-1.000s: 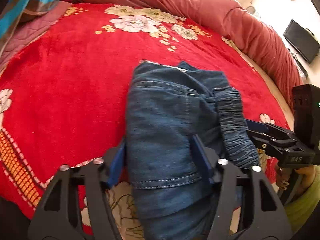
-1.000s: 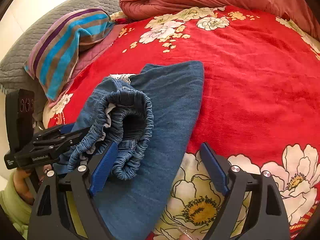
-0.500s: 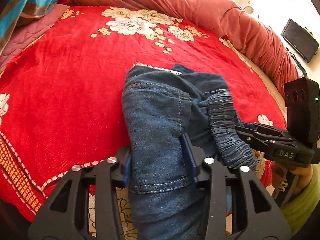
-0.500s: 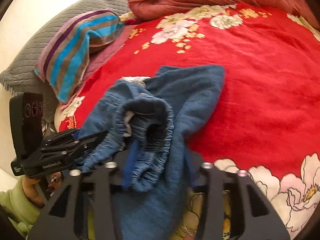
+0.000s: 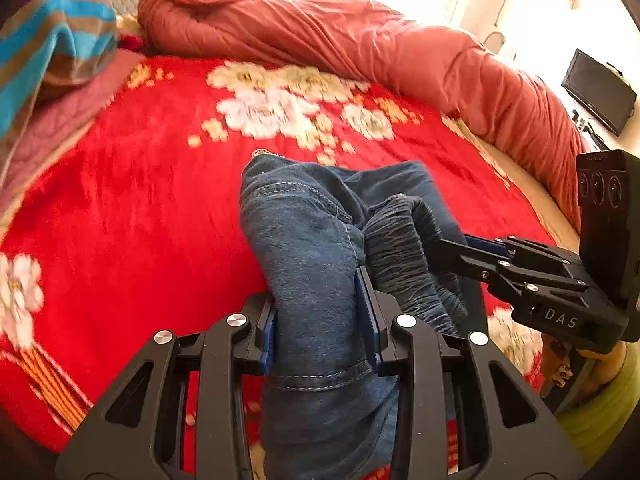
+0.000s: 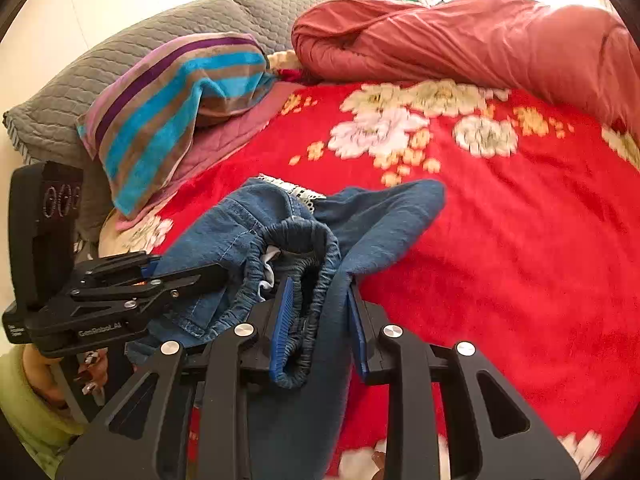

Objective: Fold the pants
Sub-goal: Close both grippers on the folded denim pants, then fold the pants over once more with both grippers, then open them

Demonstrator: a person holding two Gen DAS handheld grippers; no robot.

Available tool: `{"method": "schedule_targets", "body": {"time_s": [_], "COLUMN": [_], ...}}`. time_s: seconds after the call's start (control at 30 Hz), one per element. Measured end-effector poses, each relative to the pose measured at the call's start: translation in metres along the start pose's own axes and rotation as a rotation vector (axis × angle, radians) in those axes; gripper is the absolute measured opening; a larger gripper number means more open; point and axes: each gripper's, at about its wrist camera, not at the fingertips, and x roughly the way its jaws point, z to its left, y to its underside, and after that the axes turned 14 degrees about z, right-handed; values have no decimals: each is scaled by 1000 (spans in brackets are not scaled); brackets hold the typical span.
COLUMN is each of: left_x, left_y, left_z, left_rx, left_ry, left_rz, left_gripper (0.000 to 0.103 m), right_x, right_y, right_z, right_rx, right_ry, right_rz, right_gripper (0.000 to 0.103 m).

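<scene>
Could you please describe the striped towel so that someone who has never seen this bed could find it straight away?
Start from the red floral blanket that covers the bed and look to its head end, where a grey quilted pillow lies. The striped towel is draped over that pillow, beside the rolled salmon duvet. Its turquoise, brown, pink and purple bands make it the only striped thing here.

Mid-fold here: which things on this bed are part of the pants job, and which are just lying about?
In the job:
- blue denim pants, elastic waistband bunched
- left gripper, shut on the pants
- right gripper, shut on the pants
- red floral blanket, the folding surface

Lying about:
- striped towel
- grey quilted pillow
- rust-red duvet
- black monitor
</scene>
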Motion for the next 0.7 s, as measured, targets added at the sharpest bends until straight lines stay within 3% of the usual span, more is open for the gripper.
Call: {"method": "schedule_targets", "body": {"time_s": [0.3,0.43,0.57,0.7], "left_x": [9,20,26,29], "left_y": [-24,-23,-20,-18], "left_z": [11,22,30,34], "left_rx": [-20,-47,-70,-83], "left_ry": [-58,-65,-73,-82], "left_rz": [-47,-27,-11,6], "left_gripper": [26,26,26,32], "right_x": [22,33,42,48], "right_y": [-36,-39,-34,-27], "right_z": [0,-1,-3,-15], "right_rx": [-40,-38,-35,8], "right_ry": [64,85,164,210], "right_rz": [-3,12,26,57], "right_gripper": [25,25,25,28]}}
